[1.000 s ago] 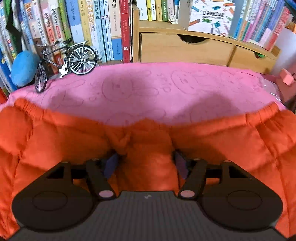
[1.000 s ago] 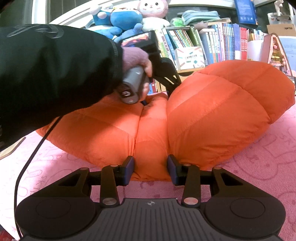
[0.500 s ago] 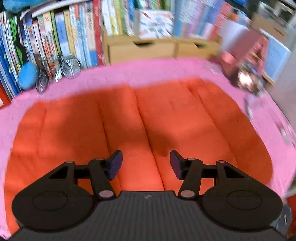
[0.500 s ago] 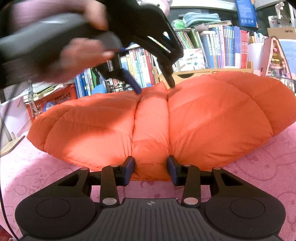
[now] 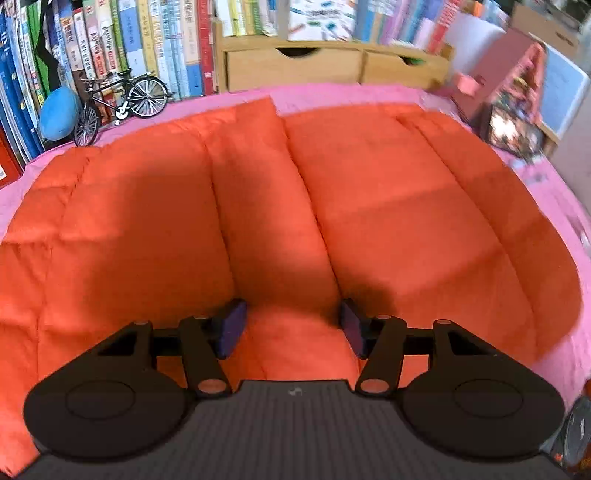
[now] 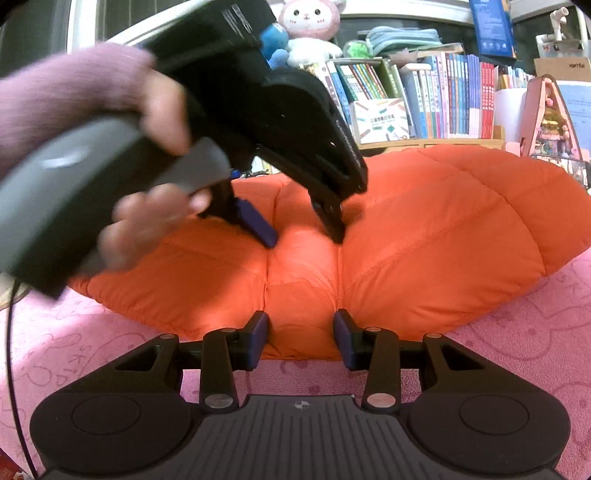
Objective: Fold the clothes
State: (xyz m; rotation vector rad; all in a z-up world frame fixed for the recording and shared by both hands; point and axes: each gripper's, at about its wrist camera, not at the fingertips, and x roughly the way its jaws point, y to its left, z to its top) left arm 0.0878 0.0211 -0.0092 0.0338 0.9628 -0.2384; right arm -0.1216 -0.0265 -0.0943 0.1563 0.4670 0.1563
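Note:
An orange puffy jacket [image 5: 388,206] lies folded into a thick bundle on the pink cloth [image 5: 565,221]. My left gripper [image 5: 291,325] is open, and its fingertips press down on the jacket's narrow middle panel, one at each seam. The right wrist view shows that left gripper [image 6: 304,238] from the front, held by a hand [image 6: 147,218] in a purple sleeve. My right gripper [image 6: 301,338] sits low at the jacket's [image 6: 443,240] near edge. Its pads [image 6: 256,339] are closed in on the middle panel's hem, with puffy fabric bulging between them.
A model bicycle [image 5: 122,99], a blue ball [image 5: 59,114], rows of books and a wooden drawer box [image 5: 295,66] line the far edge. A pink house model [image 6: 550,122] stands at the right. Plush toys [image 6: 310,26] sit above the books. A black cable [image 6: 11,350] hangs at left.
My left gripper let go at the jacket's far edge, rose, came back toward the near side and came down on the middle panel. My right gripper has stayed in place.

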